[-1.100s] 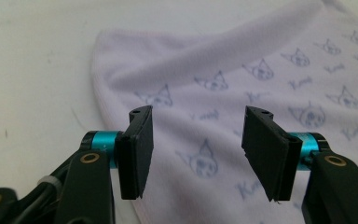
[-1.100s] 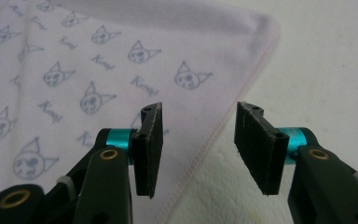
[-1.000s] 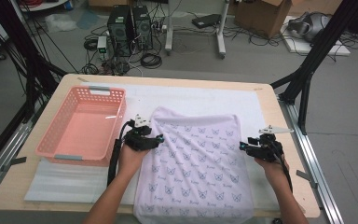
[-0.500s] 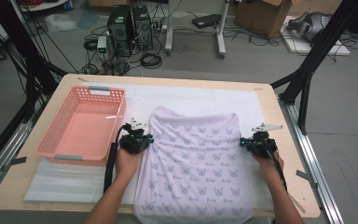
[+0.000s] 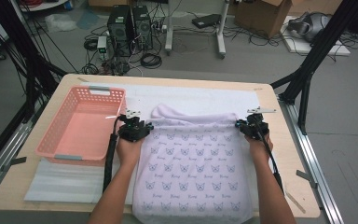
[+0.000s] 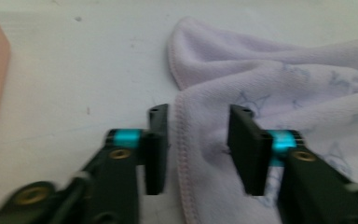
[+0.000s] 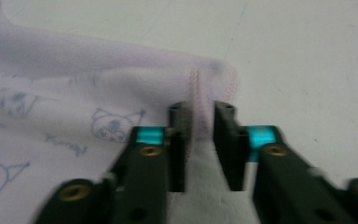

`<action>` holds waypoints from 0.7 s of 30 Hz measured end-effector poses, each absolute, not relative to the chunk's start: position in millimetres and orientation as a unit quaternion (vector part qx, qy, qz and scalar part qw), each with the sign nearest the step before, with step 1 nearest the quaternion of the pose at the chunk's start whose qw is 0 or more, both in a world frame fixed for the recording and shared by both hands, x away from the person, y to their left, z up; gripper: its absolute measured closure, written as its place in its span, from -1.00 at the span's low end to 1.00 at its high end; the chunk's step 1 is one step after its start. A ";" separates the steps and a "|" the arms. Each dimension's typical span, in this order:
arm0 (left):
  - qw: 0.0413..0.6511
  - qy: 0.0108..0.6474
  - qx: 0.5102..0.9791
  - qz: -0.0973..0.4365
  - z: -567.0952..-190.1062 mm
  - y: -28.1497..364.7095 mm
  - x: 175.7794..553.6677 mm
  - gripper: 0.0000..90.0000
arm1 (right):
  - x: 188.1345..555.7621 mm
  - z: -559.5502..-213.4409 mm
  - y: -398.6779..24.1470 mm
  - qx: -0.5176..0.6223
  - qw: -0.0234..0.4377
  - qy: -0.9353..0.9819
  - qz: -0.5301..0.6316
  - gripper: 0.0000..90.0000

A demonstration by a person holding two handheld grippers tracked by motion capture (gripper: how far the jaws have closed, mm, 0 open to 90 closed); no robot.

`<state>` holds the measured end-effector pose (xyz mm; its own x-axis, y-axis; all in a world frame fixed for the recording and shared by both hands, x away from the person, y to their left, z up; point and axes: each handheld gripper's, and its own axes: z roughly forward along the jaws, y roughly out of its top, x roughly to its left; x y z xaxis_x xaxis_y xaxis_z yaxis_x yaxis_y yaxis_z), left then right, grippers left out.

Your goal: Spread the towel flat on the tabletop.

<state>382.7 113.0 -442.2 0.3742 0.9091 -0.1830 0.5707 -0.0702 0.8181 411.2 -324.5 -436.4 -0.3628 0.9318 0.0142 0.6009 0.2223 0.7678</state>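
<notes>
I am re-spreading both claws after a pinch: the left claw (image 6: 196,149) has just been opening astride the hem of the lilac cat-print terry towel (image 5: 193,163), the right claw (image 7: 199,147) astride its far corner. The towel is lying flat on the counter (image 5: 284,154) beside the pink plastic basket (image 5: 81,128), its far edge now doubled back, so I judge the fold is being released.

The left gripper (image 6: 196,149) straddles the towel's (image 6: 279,88) hemmed edge (fingers (image 6: 156,149) just been opening).

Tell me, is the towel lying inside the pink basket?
No, the towel lies spread on the table to the right of the pink basket, which holds nothing.
</notes>
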 end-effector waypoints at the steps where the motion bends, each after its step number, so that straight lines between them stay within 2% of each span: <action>1: 0.436 0.519 0.710 0.192 -441.7 112.5 377.8 0.10 | 407.2 -434.3 -325.4 0.511 0.233 0.745 0.359 0.49; 3: 0.433 0.509 0.720 0.187 -442.0 112.2 370.8 0.05 | 398.5 -430.1 -329.3 0.516 0.230 0.737 0.371 0.35; 6: 0.427 0.495 0.736 0.177 -440.0 110.8 359.2 -0.01 | 382.9 -424.0 -335.0 0.509 0.227 0.739 0.379 0.26; 11: 0.429 0.466 0.753 0.180 -437.2 110.3 333.9 0.00 | 349.4 -417.3 -339.0 0.485 0.193 0.756 0.395 0.22; 21: 0.449 0.447 0.760 0.146 -448.5 123.0 275.0 -0.01 | 278.6 -428.5 -333.6 0.455 0.180 0.781 0.387 0.18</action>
